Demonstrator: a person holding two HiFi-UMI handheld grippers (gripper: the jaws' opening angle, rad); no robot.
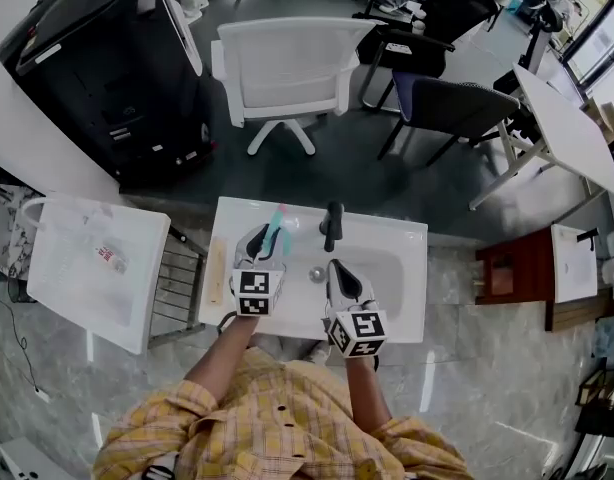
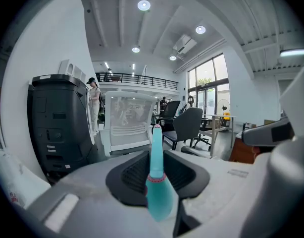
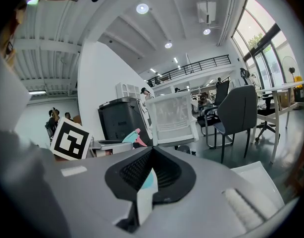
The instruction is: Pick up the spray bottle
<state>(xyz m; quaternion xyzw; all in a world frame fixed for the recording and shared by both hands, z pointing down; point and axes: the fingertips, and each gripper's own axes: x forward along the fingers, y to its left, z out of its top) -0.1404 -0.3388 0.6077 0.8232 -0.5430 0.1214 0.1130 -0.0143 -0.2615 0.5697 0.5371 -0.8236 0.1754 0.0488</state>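
The spray bottle (image 1: 278,228) is teal with a pink tip. My left gripper (image 1: 264,242) holds it lifted over the left ledge of the white sink (image 1: 407,240). In the left gripper view the bottle (image 2: 160,198) stands upright between the black pads, and the left gripper (image 2: 156,168) is shut on it. My right gripper (image 1: 340,269) hovers over the sink bowl, right of the left one. In the right gripper view the jaws of the right gripper (image 3: 149,176) stand close together around a thin white and teal sliver. I cannot tell what the sliver is. The bottle (image 3: 132,137) also shows there at the left.
A black faucet (image 1: 332,226) rises at the sink's back edge. A pale wooden strip (image 1: 217,269) lies on the left ledge. A white side table (image 1: 92,258) and a wire rack (image 1: 177,280) stand to the left. Beyond the sink are a white chair (image 1: 287,68) and a black machine (image 1: 107,63).
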